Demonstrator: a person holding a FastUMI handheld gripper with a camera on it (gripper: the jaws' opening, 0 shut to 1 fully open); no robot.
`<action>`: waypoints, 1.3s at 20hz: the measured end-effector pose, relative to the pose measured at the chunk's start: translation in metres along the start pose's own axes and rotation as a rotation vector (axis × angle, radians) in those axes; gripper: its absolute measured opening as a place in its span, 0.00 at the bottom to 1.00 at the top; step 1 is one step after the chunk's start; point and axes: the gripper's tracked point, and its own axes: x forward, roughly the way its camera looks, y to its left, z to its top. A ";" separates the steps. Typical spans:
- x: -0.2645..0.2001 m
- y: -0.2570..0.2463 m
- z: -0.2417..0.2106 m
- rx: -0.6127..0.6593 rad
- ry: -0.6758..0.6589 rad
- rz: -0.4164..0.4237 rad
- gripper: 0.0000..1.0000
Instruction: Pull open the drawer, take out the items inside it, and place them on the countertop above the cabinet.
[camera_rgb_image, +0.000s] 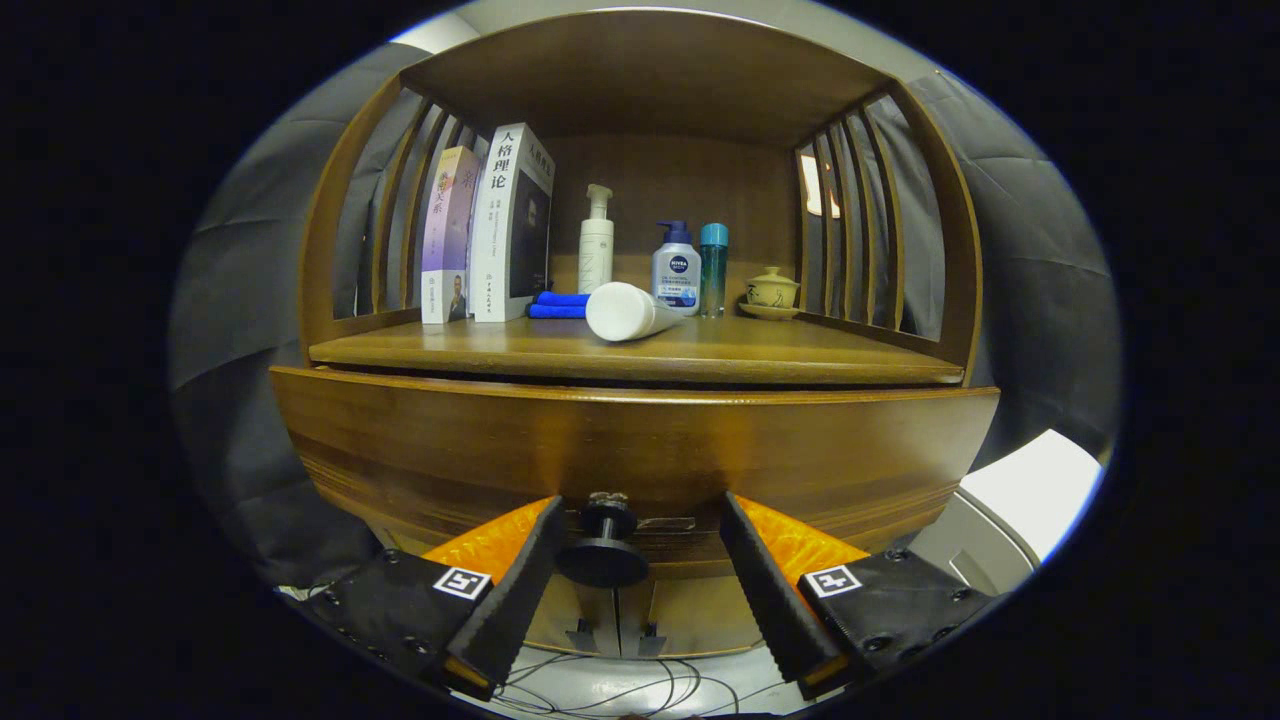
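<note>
A wooden cabinet fills the view, its drawer front (630, 450) spanning the width just below the countertop (640, 355). A dark round knob (603, 550) sticks out from the drawer's lower middle. My gripper (640, 535) is open, one finger on each side of the knob; the left finger looks close to it and the right finger stands clear. On the countertop a white tube (625, 311) lies on its side near the front. The drawer's inside is hidden.
At the back of the countertop stand two books (490, 230), a folded blue cloth (560, 304), a white pump bottle (596, 245), a blue-capped pump bottle (676, 270), a slim teal bottle (713, 268) and a lidded teacup (772, 292). Slatted sides enclose the shelf. Cables lie on the floor below.
</note>
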 end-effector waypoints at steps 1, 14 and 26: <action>0.003 0.000 0.002 0.005 -0.003 -0.002 0.98; 0.014 0.000 0.005 0.005 0.063 -0.021 0.99; -0.129 0.010 0.103 0.091 -0.227 0.105 0.98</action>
